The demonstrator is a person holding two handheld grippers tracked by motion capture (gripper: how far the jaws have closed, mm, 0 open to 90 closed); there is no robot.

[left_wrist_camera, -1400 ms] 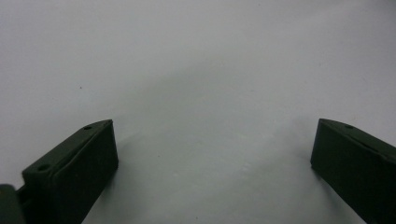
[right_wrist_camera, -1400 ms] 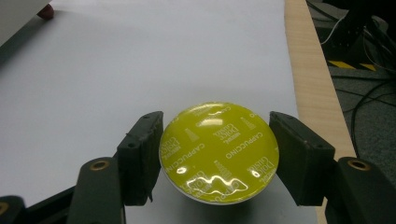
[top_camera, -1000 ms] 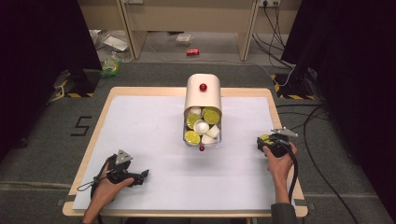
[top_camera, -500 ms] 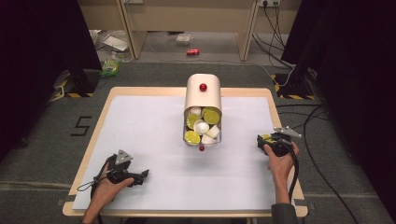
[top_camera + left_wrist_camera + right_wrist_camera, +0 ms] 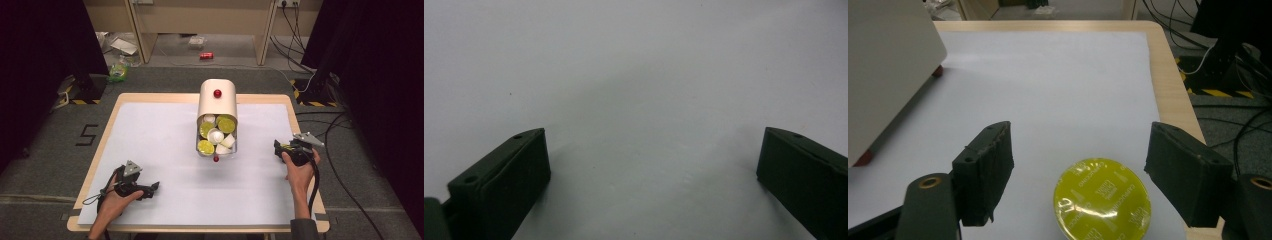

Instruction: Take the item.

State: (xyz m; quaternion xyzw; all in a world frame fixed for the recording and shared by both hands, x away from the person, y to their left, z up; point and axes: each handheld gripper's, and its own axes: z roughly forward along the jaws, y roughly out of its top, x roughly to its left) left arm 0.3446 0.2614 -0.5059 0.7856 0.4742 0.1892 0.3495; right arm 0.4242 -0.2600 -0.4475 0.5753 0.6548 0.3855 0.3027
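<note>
The right gripper has just been opening its jaws; the yellow-lidded capsule sits free between them, low centre of its view, apparently just released on the worktop. The left gripper rests wide open, empty.

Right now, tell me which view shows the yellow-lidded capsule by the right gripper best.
The right gripper view: the capsule sits on the table, foil lid and print clear, between open jaws that have just been opening, untouched. In the high view the hand and right gripper hide it.

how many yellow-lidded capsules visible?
4: three in the open drawer at rear left, rear right, front left; one on the table between the right hand-held gripper's jaws. More may be hidden.
</note>
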